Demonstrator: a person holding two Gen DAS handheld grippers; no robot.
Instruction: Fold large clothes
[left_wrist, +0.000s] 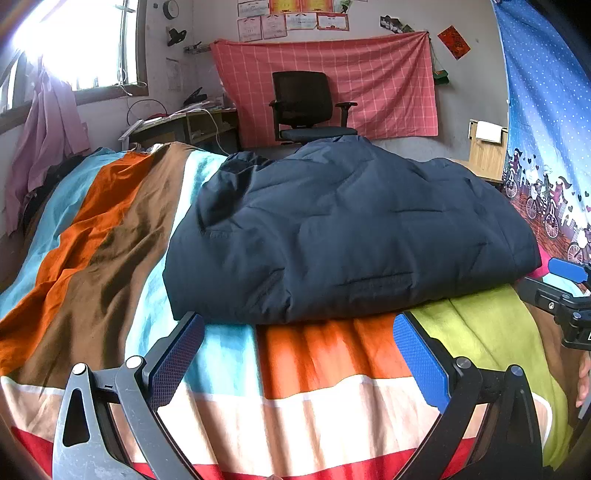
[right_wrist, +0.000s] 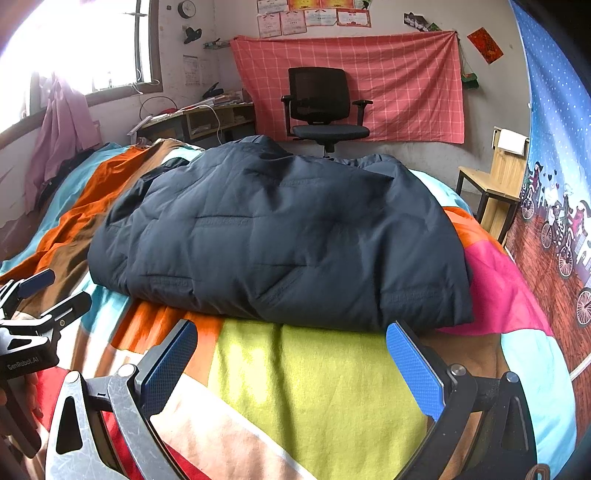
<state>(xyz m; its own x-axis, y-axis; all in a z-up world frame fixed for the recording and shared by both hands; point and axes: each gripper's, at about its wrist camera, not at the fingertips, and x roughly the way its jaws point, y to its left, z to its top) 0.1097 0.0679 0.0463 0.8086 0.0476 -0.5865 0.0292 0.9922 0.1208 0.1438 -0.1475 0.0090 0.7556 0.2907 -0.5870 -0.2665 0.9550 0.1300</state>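
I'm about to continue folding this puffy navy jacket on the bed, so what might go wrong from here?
1. The navy jacket looks thick and puffy; open left tongs and right tongs may pinch only the top layer, so the fold may spring open.
2. Its near edge lies on the wrinkled striped bedspread; the tongs may grab the bedspread too.

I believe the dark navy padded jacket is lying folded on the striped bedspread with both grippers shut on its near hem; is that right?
Not quite. The navy jacket does lie folded on the striped bedspread, but both wrist views show the left gripper and right gripper open, short of the near hem and holding nothing.
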